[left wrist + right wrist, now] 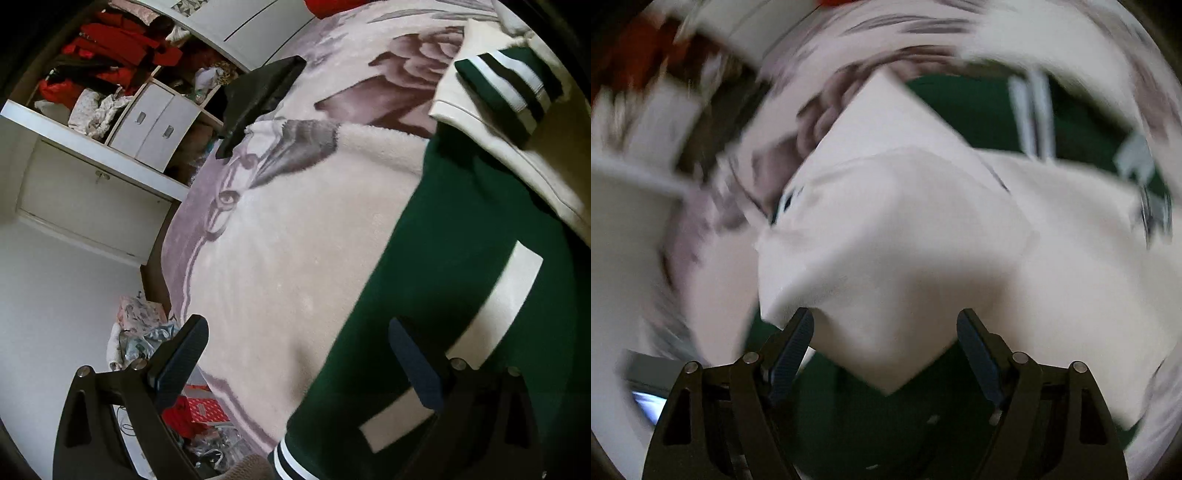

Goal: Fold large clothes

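- Garment: a green jacket [461,258] with cream sleeves and striped cuffs lies spread on a pale flower-print blanket [280,258] covering the bed. One cream sleeve [517,147] is laid across the green body, its cuff toward the top of the left view.
- Left gripper [303,365]: jaws spread wide, nothing between them. One finger [413,362] sits over the green cloth near a white patch, the other over bare blanket. It tilts down toward the jacket's edge (contact with the cloth cannot be judged).
- Right gripper [886,350]: jaws spread wide, pointing steeply down at a cream fold [905,240]. A corner of that fold lies between the fingers, but the pads do not press on it. The right view is heavily smeared.
- Risk 1: closing the right jaws on only the corner tip would give a thin hold, and the sleeve could slide out mid-fold.
- Risk 2: the left jaws straddle the jacket's edge; pinching here could catch fluffy blanket together with the cloth and drag both.
- Risk 3: a fast sweep could knock the laid sleeve out of place (likely forcing a redo).
- Clutter on the shelves [122,92] is well apart from the work.
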`<state>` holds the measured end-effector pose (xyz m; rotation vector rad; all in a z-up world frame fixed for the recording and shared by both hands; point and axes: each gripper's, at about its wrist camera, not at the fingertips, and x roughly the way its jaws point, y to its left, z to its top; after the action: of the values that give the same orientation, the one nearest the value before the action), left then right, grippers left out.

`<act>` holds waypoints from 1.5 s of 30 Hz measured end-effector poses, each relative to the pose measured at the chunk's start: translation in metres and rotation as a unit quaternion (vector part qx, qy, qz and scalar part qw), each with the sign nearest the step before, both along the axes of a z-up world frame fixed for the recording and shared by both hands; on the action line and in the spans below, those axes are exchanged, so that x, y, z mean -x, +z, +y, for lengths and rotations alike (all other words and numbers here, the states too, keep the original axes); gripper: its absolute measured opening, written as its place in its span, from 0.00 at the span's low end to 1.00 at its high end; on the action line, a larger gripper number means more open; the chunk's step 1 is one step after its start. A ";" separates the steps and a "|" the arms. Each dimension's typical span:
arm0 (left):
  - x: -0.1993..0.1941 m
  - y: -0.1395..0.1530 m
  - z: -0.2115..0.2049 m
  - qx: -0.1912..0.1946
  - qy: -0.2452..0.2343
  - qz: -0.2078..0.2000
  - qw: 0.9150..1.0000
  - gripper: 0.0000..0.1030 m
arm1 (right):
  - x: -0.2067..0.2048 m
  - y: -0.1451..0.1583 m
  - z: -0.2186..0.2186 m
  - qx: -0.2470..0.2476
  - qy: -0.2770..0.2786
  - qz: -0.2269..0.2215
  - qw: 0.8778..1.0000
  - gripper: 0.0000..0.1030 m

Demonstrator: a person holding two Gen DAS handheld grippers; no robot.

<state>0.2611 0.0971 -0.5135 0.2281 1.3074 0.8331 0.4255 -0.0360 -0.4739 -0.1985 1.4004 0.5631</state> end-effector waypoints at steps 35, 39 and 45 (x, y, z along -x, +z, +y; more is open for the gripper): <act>-0.059 0.041 0.000 0.082 -0.047 -0.068 0.993 0.97 | 0.052 -0.050 -0.262 -0.111 -0.409 0.121 0.898 0.64; -0.098 0.046 -0.009 0.094 -0.079 -0.090 0.988 0.97 | 0.070 -0.061 -0.295 -0.179 -0.459 0.133 0.860 0.64; -0.146 0.044 -0.022 0.086 -0.132 -0.098 0.983 0.97 | 0.074 -0.070 -0.310 -0.198 -0.505 0.114 0.832 0.65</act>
<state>0.4066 0.0751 -0.4694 0.1725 1.1270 0.5010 0.3512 -0.3457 -0.5444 0.9405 1.3610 -0.0395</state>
